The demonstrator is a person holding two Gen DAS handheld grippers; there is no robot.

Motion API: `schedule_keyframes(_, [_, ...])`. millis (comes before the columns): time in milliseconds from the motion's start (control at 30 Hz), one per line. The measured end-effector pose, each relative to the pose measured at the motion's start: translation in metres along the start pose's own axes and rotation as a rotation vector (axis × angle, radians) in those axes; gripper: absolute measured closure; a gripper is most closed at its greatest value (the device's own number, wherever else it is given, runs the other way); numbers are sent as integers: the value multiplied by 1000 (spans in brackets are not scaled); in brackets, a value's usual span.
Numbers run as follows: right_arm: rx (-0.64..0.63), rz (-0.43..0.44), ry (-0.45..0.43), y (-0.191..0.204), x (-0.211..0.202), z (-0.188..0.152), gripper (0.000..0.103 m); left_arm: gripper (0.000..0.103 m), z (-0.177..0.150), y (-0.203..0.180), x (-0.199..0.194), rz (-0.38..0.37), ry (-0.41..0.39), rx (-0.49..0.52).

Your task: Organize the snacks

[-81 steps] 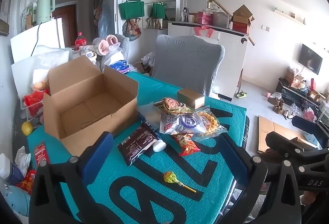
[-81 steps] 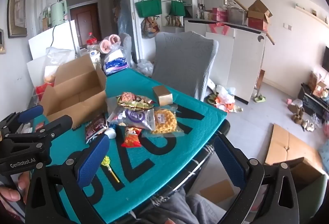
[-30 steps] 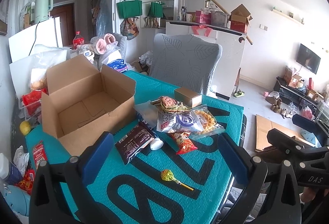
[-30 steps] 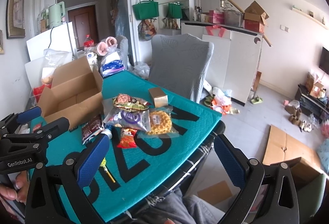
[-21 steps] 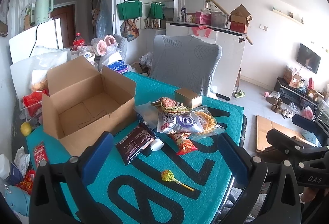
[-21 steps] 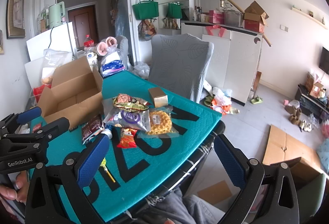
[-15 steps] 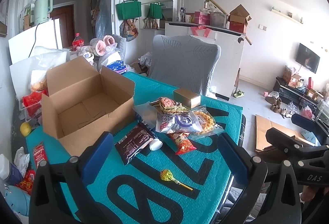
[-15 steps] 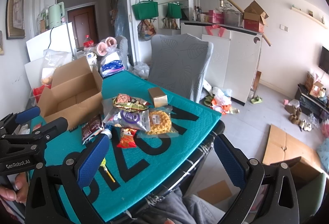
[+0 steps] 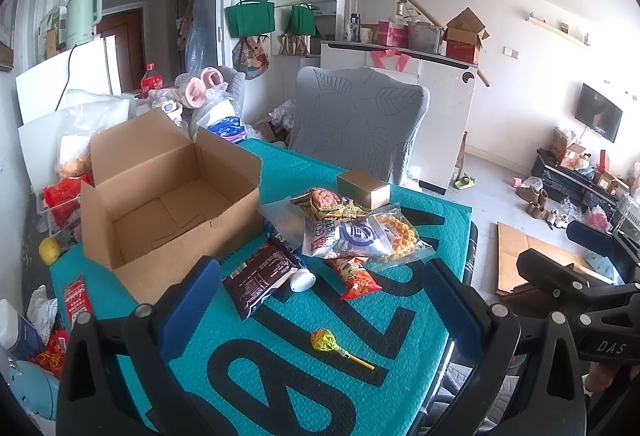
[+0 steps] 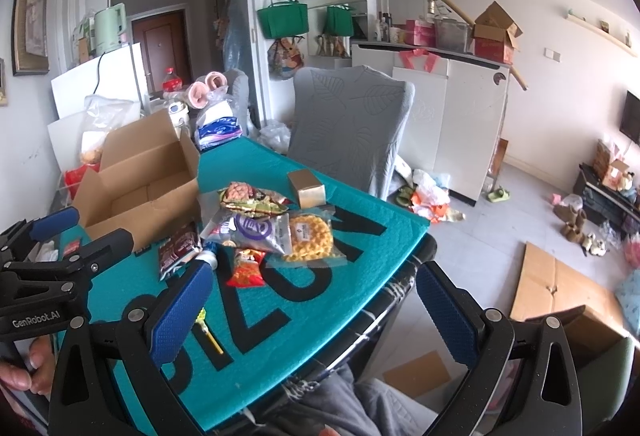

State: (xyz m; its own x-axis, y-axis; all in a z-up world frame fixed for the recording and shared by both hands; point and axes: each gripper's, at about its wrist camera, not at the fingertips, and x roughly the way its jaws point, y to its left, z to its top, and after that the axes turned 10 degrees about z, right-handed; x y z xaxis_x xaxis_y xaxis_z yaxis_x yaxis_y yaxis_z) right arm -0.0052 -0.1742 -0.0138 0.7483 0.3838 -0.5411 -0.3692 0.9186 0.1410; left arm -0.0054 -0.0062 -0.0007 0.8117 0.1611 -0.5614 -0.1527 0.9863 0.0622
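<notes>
An open, empty cardboard box (image 9: 168, 204) (image 10: 136, 192) stands at the left of the teal-covered table (image 9: 404, 336) (image 10: 316, 312). To its right lies a heap of snack bags: a dark brown packet (image 9: 258, 278), a silver-purple bag (image 9: 344, 238) (image 10: 250, 230), a clear bag of yellow rings (image 9: 398, 232) (image 10: 310, 238), a red packet (image 9: 354, 274) (image 10: 246, 268) and a small gold box (image 9: 364, 188) (image 10: 306, 189). A lollipop (image 9: 326, 342) lies nearest me. My left gripper (image 9: 320, 300) and right gripper (image 10: 316, 300) both hang open and empty above the table's near side.
A grey chair (image 9: 360, 128) stands behind the table. Bags, a cola bottle (image 9: 147, 81) and clutter pile up at the back left. Flattened cardboard (image 10: 560, 300) lies on the floor to the right. A person's hand (image 10: 28, 368) holds the left gripper's handle.
Both views have shifted only slightly; the objects on the table have not moved, and both grippers stay open.
</notes>
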Motion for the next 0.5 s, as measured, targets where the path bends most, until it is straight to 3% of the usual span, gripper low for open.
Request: schedule_keyframes(500, [-1,-1,1,1,0,0,0,0,0,0,1,0,3,3])
